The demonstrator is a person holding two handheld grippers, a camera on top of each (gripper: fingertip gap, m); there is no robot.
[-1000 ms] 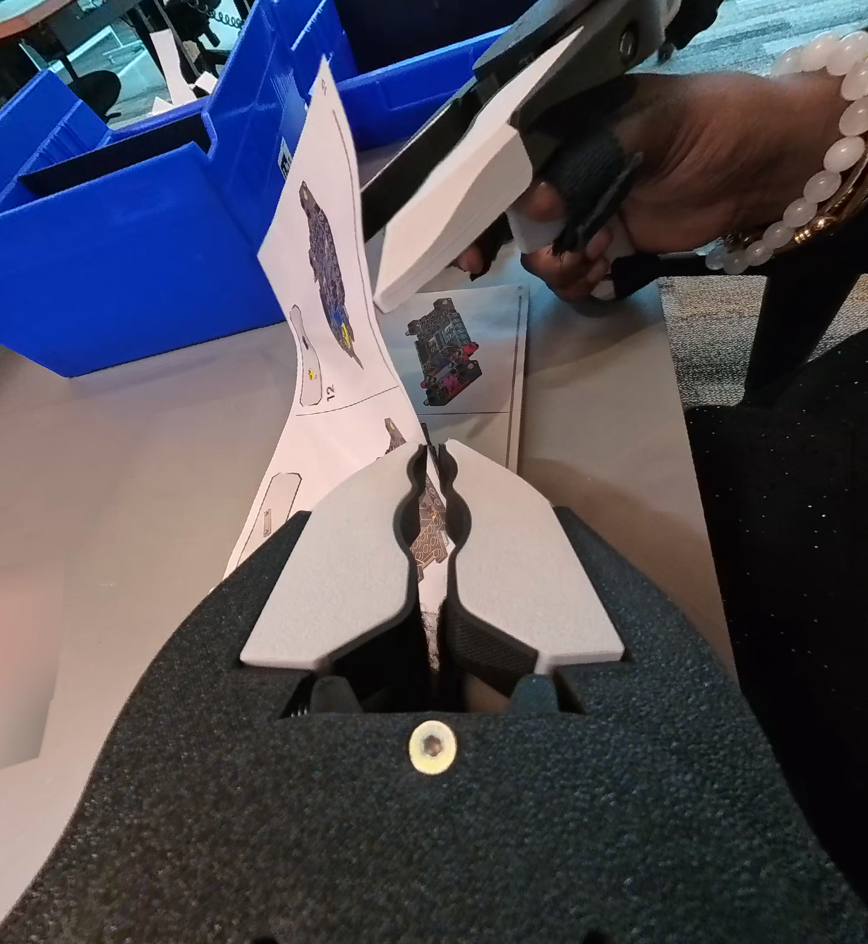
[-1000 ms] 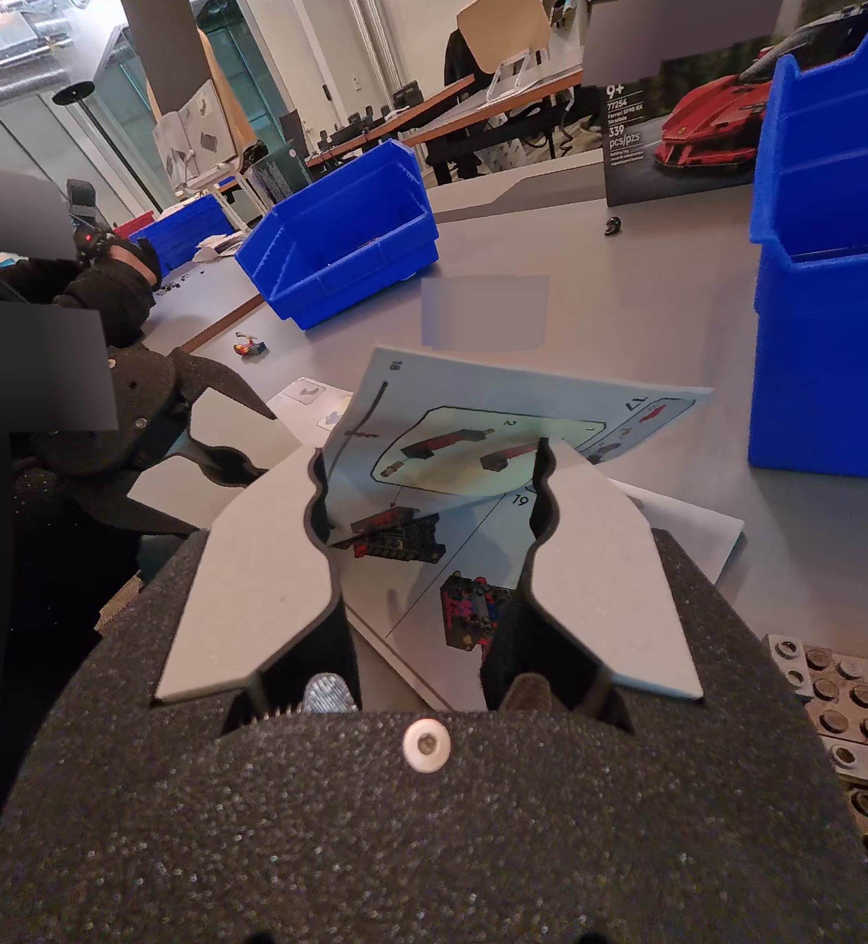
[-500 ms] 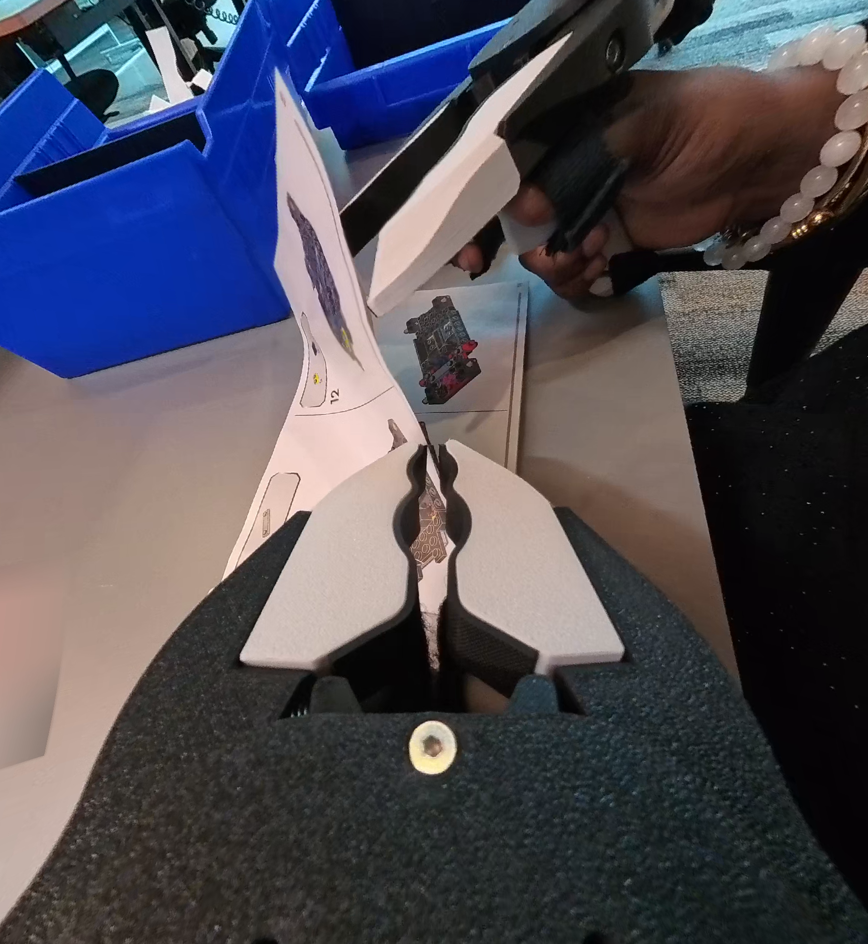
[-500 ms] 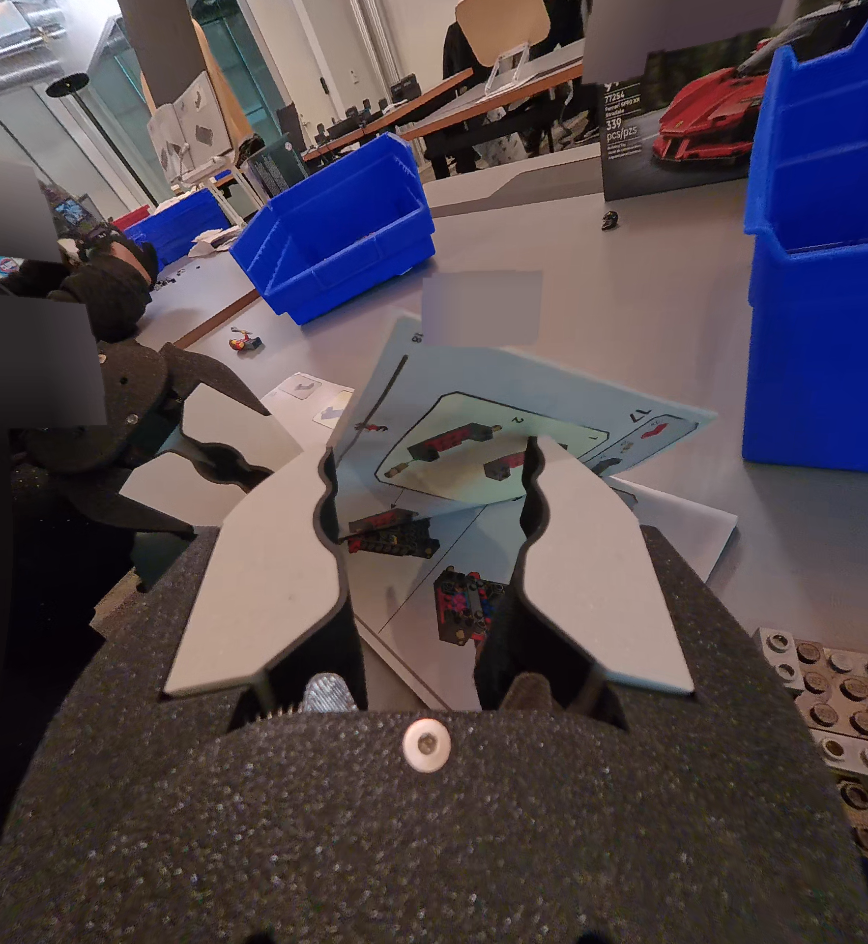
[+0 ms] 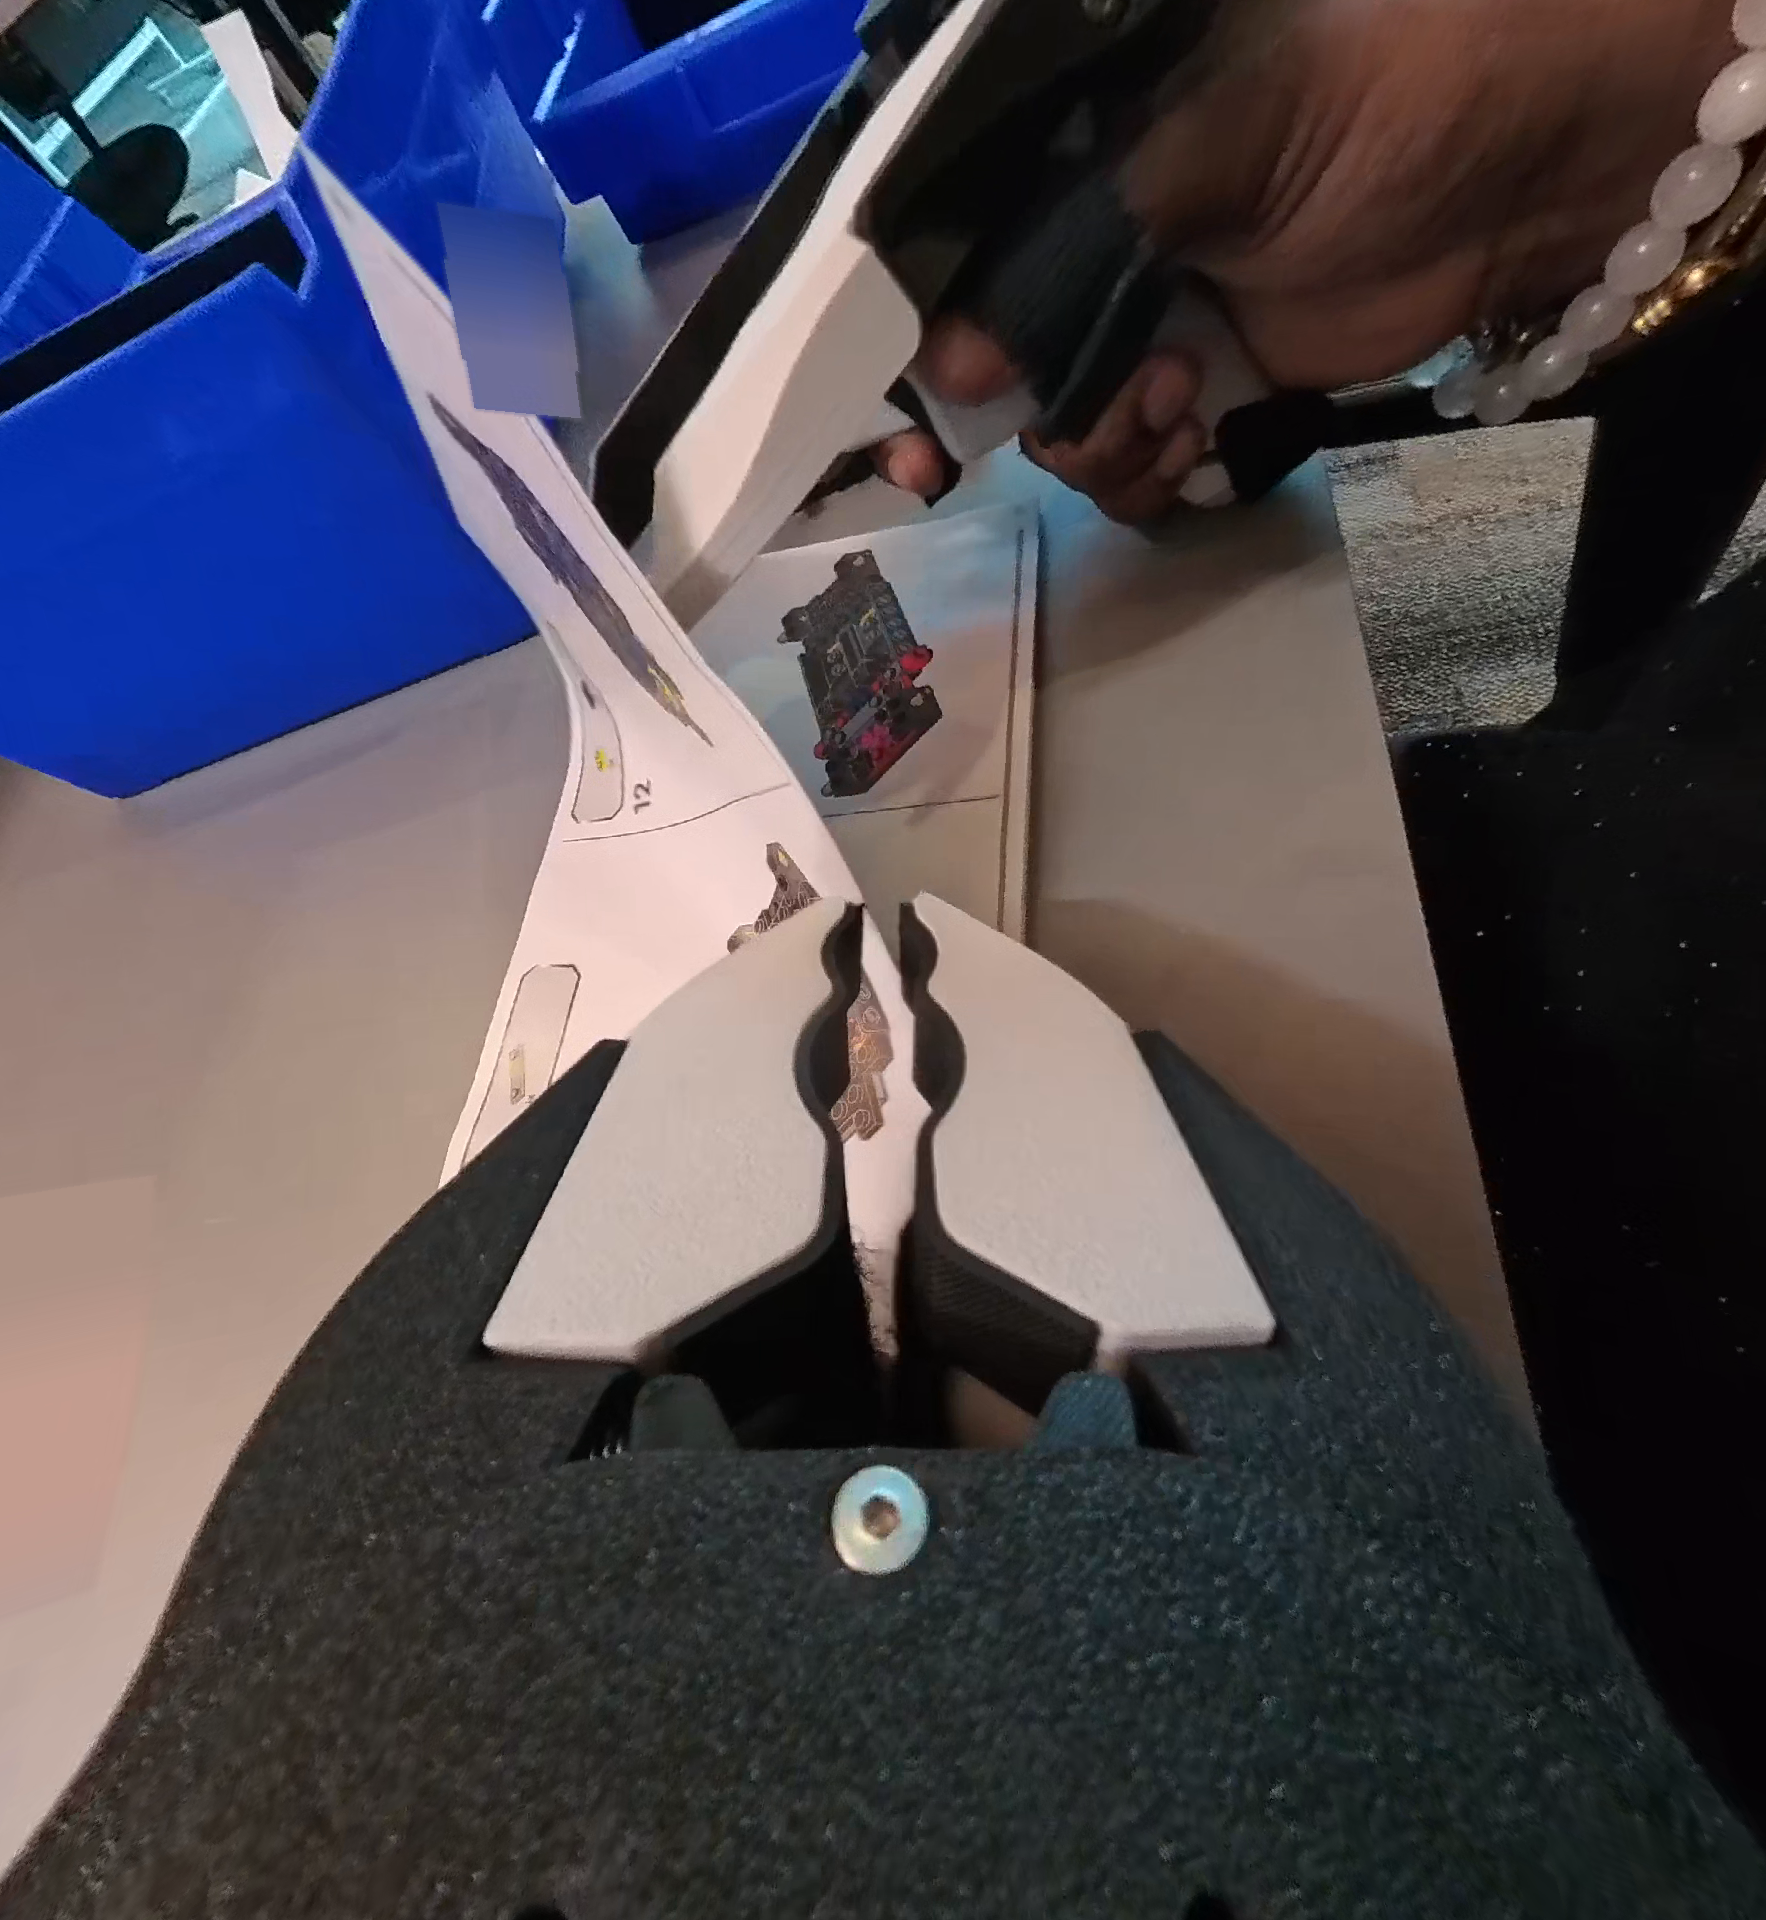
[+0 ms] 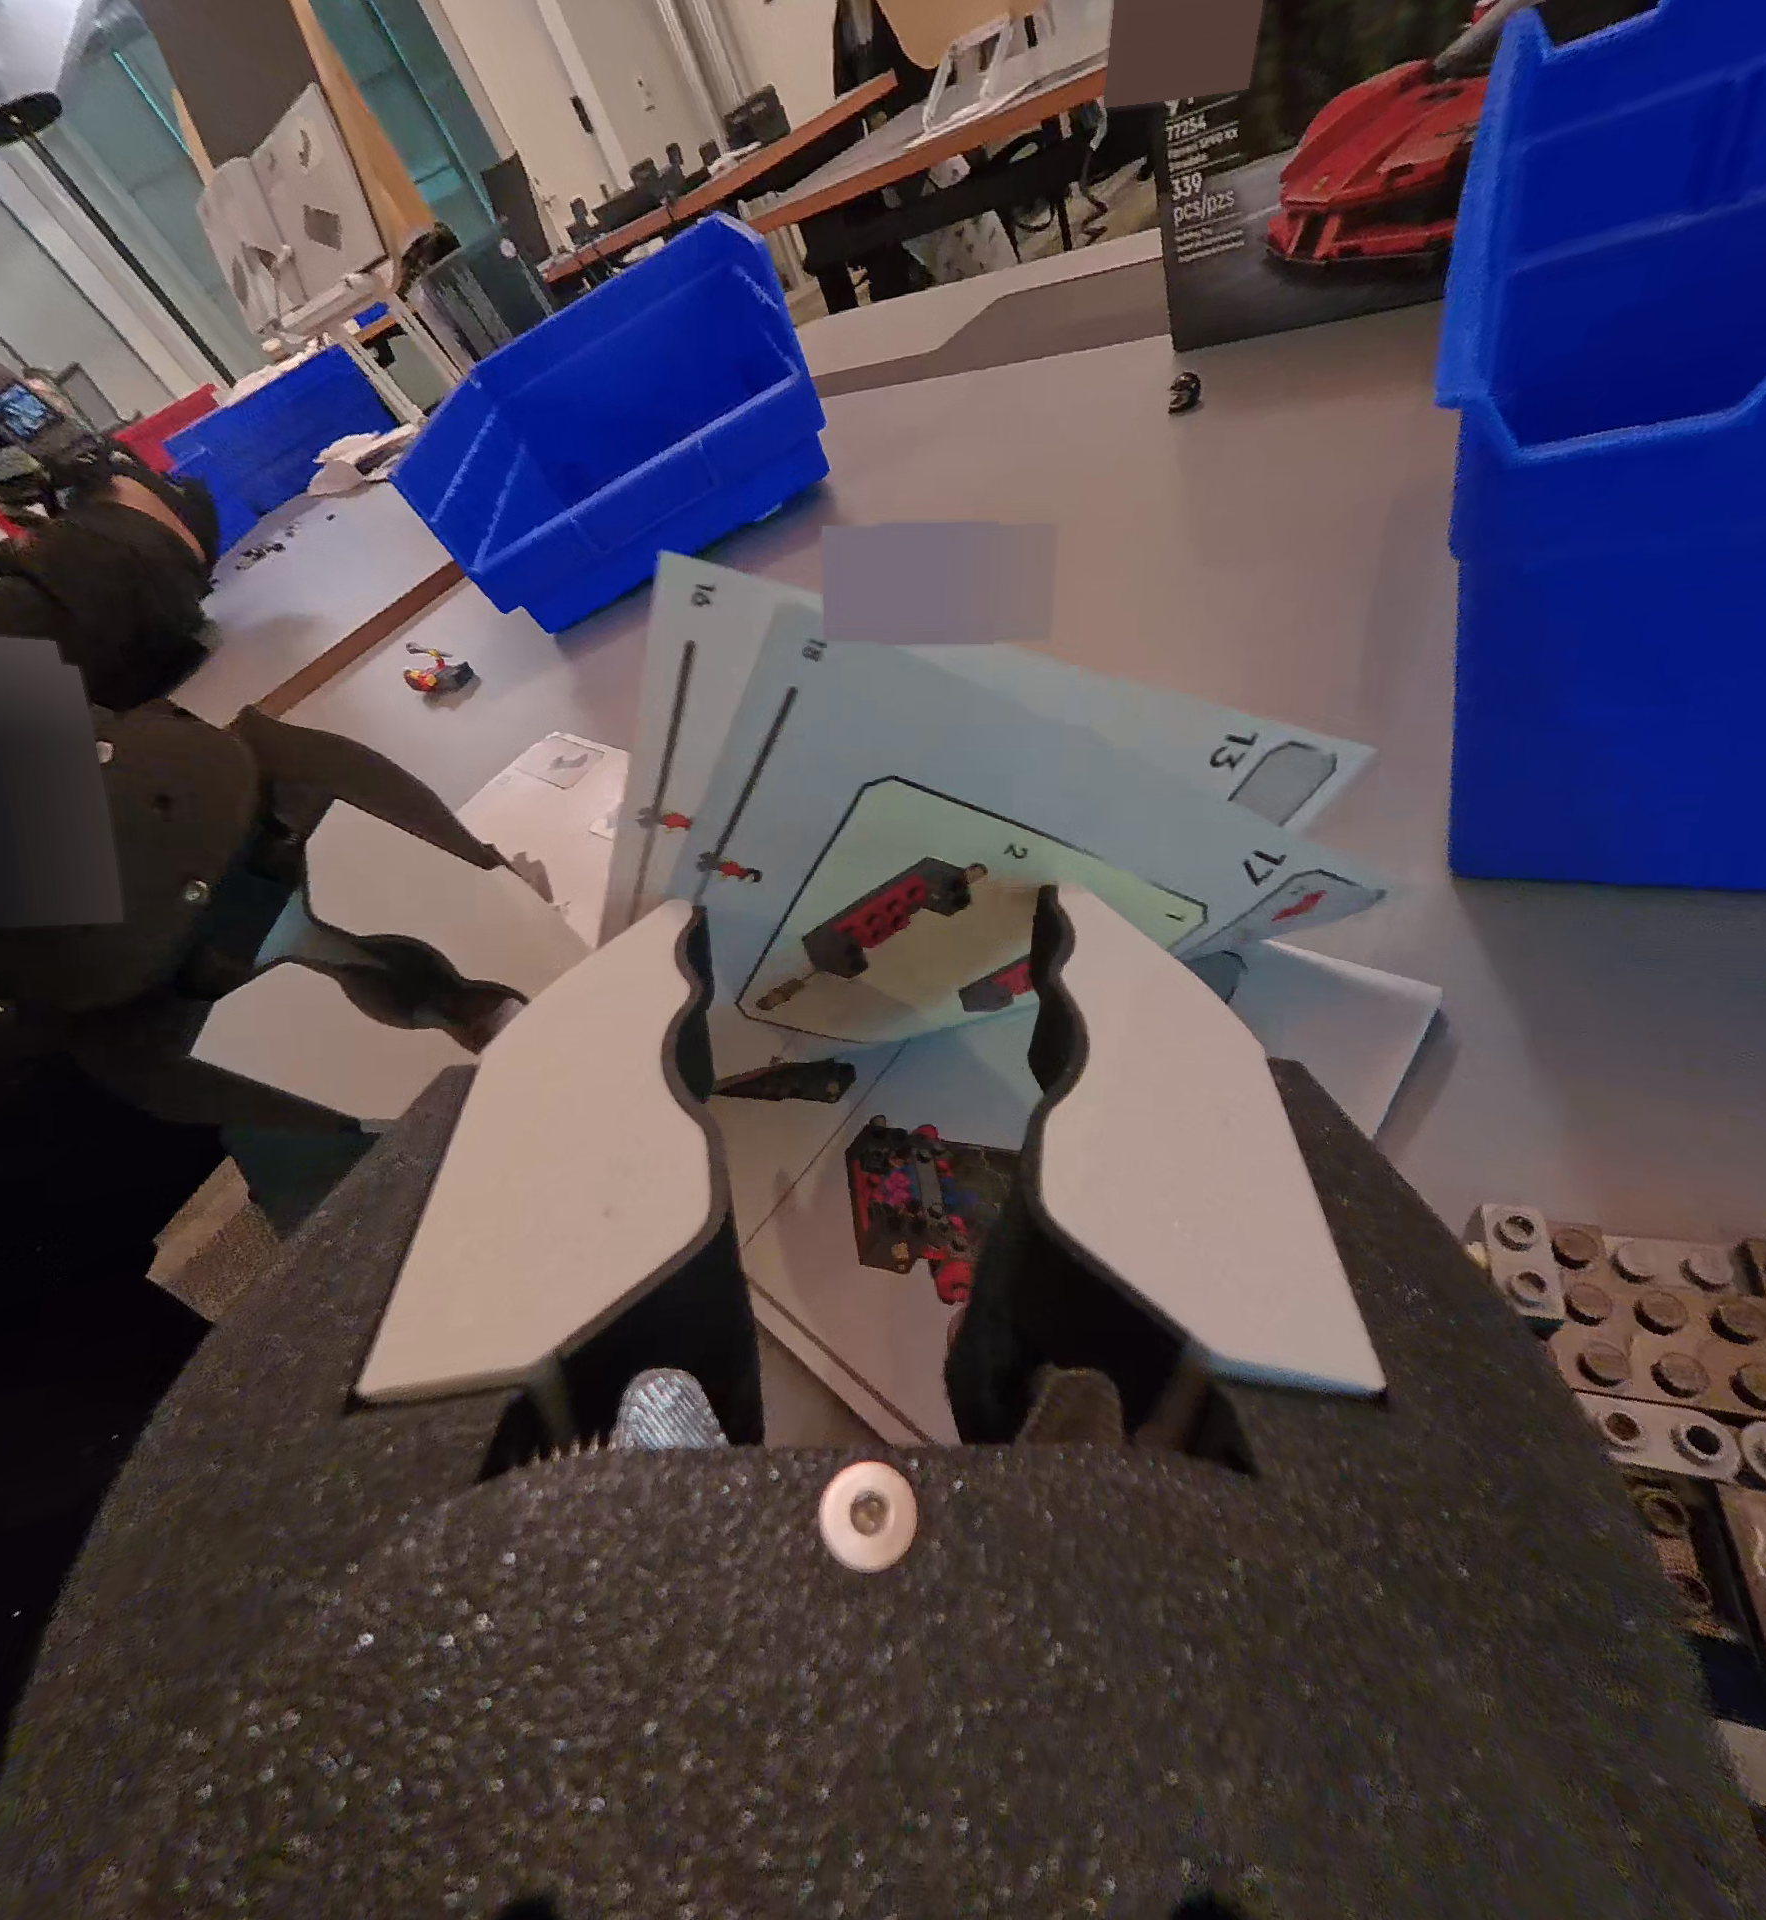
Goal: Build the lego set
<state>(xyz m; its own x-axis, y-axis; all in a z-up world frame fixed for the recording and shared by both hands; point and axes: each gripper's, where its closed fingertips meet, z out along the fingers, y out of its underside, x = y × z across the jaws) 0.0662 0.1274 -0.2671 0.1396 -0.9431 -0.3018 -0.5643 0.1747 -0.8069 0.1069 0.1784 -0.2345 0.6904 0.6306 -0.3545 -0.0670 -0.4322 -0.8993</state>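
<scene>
My left gripper is shut on a page of the instruction booklet and holds it lifted and curled above the grey table. The flat part of the booklet lies behind it. My right gripper is open and empty, hovering over the open booklet, whose raised pages fan up in front of it. The right gripper also shows at the top of the left wrist view, held by a hand. The left gripper shows at the left of the right wrist view. A dark studded lego assembly lies at the lower right.
Blue bins stand at the far left, the middle and the right. The set's box stands at the back. A small loose piece and a dark bit lie on the table. The table edge runs on the right.
The lifted pages have turned further up and over, with a second page now showing behind the first. The right gripper has moved closer over the booklet. My left gripper keeps its hold.
</scene>
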